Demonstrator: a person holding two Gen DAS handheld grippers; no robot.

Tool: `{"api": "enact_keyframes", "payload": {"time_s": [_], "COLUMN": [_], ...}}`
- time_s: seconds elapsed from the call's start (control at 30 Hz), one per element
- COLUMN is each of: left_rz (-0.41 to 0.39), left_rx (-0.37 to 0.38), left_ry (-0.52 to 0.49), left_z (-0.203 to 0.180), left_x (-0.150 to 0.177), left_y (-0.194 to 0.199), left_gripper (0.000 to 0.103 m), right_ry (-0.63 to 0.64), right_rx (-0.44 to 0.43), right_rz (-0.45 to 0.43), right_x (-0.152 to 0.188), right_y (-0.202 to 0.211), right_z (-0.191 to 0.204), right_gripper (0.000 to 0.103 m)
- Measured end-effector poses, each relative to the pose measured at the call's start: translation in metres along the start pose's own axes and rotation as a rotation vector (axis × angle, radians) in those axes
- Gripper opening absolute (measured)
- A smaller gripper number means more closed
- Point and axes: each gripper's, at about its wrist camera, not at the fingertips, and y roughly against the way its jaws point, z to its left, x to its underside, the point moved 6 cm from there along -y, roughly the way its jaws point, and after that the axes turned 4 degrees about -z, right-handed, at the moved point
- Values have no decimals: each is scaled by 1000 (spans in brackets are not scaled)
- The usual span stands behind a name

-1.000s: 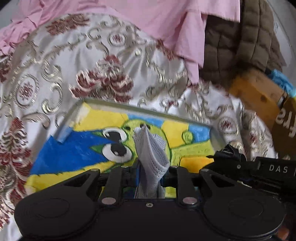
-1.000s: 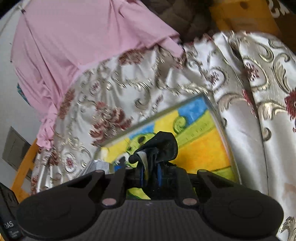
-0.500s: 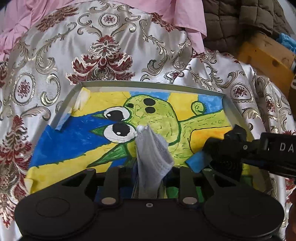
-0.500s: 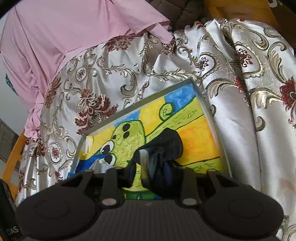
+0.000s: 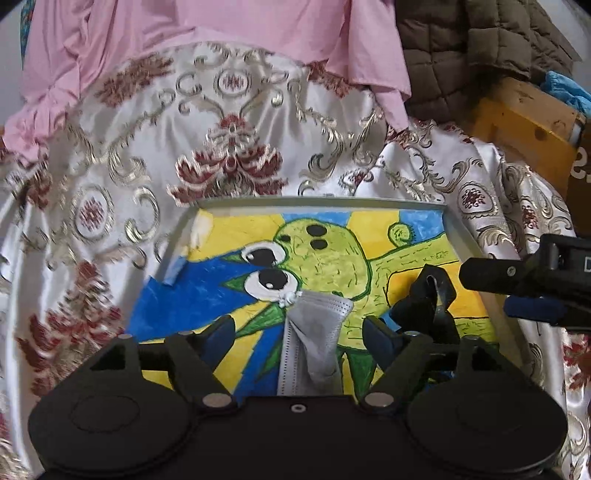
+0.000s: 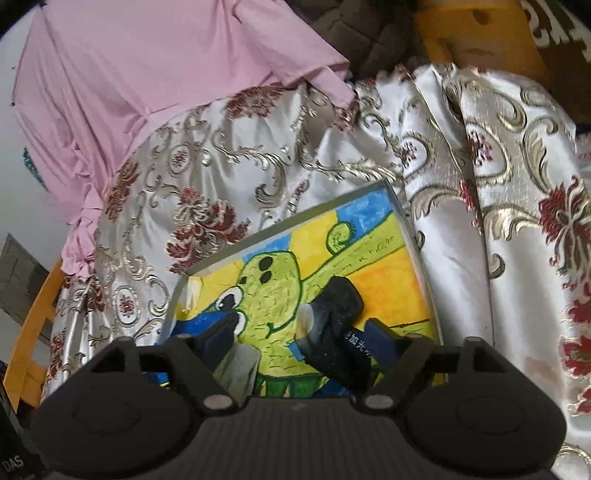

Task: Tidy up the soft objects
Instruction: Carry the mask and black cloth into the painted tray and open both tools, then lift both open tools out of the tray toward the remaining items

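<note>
A shallow tray [image 5: 456, 225] with a painted green cartoon creature lies on the brocade cloth. My left gripper [image 5: 299, 332] is open over its near part; a grey face mask [image 5: 314, 332] lies loose between the fingers on the tray. My right gripper [image 6: 306, 332] is open too; a black mask [image 6: 334, 321] lies between its fingers on the tray [image 6: 413, 240]. The black mask [image 5: 428, 306] also shows in the left wrist view, with the right gripper [image 5: 517, 284] at the right edge. The grey mask [image 6: 240, 369] shows low in the right wrist view.
Patterned silver and red brocade cloth [image 5: 229, 147] covers the surface around the tray. A pink garment [image 5: 221, 33] lies behind it. A brown quilted jacket [image 5: 472, 48] and a yellow wooden frame [image 5: 524, 118] sit at the back right.
Both grippers have opened and let go of their masks, which now rest on the tray. Both views have pulled back a little.
</note>
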Motion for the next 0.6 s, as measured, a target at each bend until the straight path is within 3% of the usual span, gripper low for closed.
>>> {"api": "enact_keyframes", "payload": {"time_s": [0.17, 0.3, 0.6], "left_rz": [-52, -108, -208], "left_rx": [-19, -41, -75], "left_ry": [-23, -41, 12], "left_z": [2, 6, 31], "left_x": [-9, -12, 0], "left_y": [33, 66, 148], "left_gripper": [87, 100, 102], "right_ry": [0, 15, 153], "right_rx": [-50, -94, -141], "right_rz": [-39, -68, -218], "right_x": [-5, -3, 13], "right_y": [23, 43, 108], "right_z": [8, 15, 49], "right_gripper": [93, 98, 103]}}
